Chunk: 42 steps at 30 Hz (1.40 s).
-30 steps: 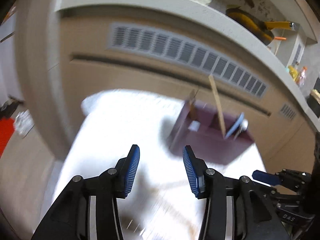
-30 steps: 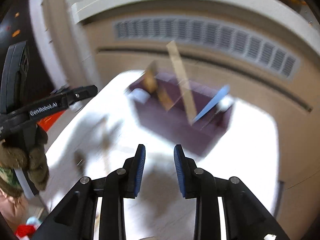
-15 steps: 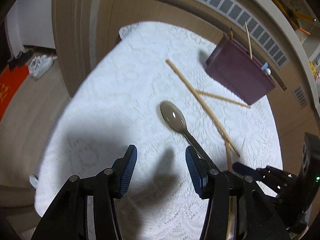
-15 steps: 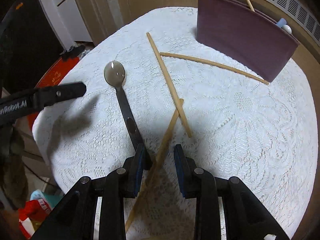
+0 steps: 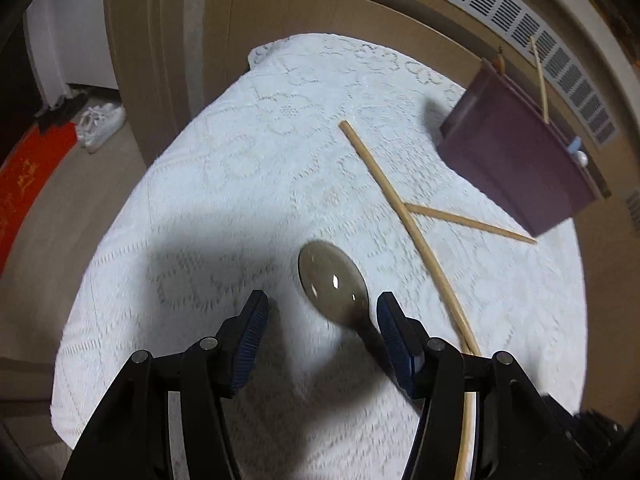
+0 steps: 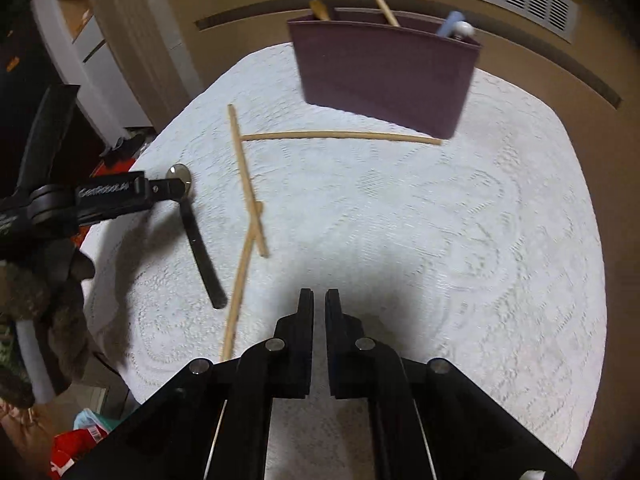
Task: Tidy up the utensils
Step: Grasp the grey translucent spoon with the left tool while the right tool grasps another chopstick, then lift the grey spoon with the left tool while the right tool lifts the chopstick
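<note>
Right wrist view: table [image 6: 500, 240] fills frame centre. Holder [image 6: 384, 76] on table, upper centre; utensils standing in it. One chopstick [image 6: 340, 135] lies just below holder, running left-right. Second chopstick [image 6: 248, 180] at centre left, top end touching first. Third chopstick [image 6: 240, 280] below it, crossing its lower end. Spoon [image 6: 200, 240] left of chopsticks, bowl toward upper left. Left wrist view: spoon bowl [image 5: 332, 276] at lower centre, chopsticks right of it, holder upper right.

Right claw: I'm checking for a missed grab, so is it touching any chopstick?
Apart. In the right wrist view the right claw is shut on nothing, with white cloth showing between it and the nearest chopstick.
</note>
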Each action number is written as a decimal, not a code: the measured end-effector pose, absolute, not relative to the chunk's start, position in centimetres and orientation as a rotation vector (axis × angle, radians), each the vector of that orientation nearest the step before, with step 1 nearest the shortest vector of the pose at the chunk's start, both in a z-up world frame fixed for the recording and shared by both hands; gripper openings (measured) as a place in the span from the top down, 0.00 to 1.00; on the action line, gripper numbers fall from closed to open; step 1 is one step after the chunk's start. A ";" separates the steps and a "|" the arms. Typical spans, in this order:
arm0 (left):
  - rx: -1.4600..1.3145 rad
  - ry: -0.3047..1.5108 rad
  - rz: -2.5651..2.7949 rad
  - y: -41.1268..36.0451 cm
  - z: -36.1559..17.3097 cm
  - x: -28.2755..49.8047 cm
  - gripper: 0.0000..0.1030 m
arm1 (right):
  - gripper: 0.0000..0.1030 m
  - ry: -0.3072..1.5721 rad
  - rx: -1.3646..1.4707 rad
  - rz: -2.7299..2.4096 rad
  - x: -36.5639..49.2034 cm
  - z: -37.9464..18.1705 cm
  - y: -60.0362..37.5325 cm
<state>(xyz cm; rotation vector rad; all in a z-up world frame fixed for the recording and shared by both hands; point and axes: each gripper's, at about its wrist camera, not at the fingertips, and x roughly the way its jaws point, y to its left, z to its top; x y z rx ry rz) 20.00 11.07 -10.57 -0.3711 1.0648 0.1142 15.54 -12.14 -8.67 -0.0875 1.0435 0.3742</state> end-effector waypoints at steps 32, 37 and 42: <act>-0.146 0.886 -0.080 5.5 -7.2 15.0 0.69 | 0.94 1.015 -0.243 0.436 13.8 -10.1 -8.1; -0.166 0.901 -0.129 4.2 -7.3 14.8 0.70 | 0.94 0.995 -0.132 0.375 14.4 -8.2 -13.0; -0.190 0.896 -0.174 3.6 -6.6 14.5 0.74 | 0.94 1.011 0.023 0.362 15.0 -7.6 -17.4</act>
